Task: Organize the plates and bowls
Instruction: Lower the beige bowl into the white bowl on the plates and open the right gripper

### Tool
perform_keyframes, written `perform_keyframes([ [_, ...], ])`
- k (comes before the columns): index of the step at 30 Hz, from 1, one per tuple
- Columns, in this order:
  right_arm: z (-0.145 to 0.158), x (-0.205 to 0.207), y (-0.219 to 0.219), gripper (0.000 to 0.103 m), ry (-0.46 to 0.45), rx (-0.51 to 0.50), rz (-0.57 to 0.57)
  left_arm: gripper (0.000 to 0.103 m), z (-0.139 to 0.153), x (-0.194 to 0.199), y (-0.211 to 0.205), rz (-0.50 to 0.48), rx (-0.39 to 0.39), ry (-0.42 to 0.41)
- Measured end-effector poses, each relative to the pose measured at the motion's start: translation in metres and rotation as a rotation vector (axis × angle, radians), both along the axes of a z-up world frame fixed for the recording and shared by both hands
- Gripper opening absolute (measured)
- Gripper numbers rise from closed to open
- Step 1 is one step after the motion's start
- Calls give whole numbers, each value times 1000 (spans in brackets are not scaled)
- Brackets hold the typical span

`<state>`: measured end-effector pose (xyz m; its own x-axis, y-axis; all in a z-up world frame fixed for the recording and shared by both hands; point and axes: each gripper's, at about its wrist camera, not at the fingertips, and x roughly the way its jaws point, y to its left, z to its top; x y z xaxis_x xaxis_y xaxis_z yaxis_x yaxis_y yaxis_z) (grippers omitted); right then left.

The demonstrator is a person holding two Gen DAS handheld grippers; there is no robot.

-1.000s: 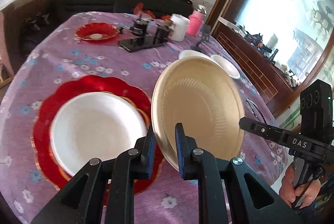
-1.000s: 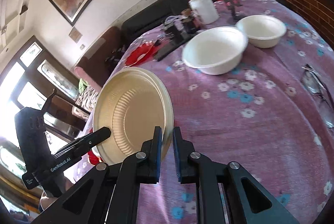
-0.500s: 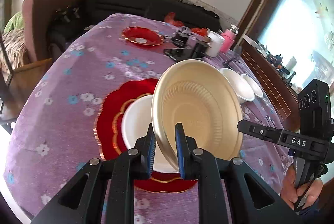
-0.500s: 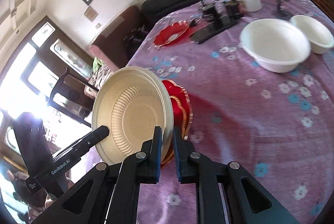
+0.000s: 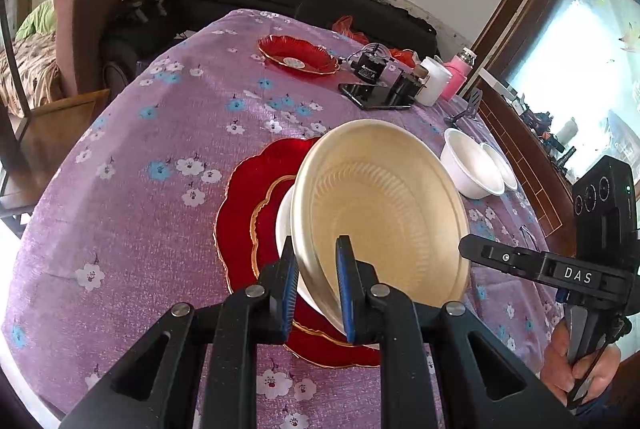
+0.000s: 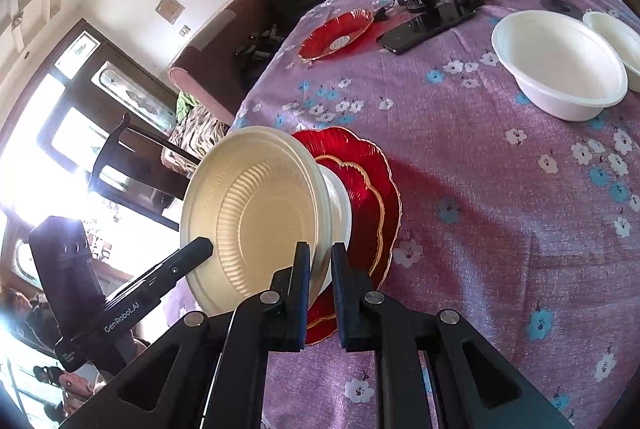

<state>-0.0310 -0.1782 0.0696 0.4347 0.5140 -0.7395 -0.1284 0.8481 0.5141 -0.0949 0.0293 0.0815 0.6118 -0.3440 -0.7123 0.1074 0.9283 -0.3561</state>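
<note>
Purple flowered tablecloth [image 5: 168,229] below — both grippers clamp the cream plate [image 5: 384,205], left gripper [image 5: 316,285] and right gripper [image 6: 320,289] pinching opposite rims, holding it tilted just over the white plate [image 6: 340,197] on the red scalloped plate [image 5: 248,197].

I've carried the cream plate [image 5: 384,213] sideways across the table; a second ago the big red plate [image 5: 248,213] with its white bowl [image 5: 285,225] lay off to the left of my left gripper [image 5: 317,285] jaws, and now they sit directly behind the plate, mostly hidden by it.
</note>
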Motion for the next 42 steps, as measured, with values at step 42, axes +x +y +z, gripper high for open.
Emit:
perform_keyframes([
  [42,-6,12,3,15,-1,-9,-15,25,-3,10,4,26,6,27],
])
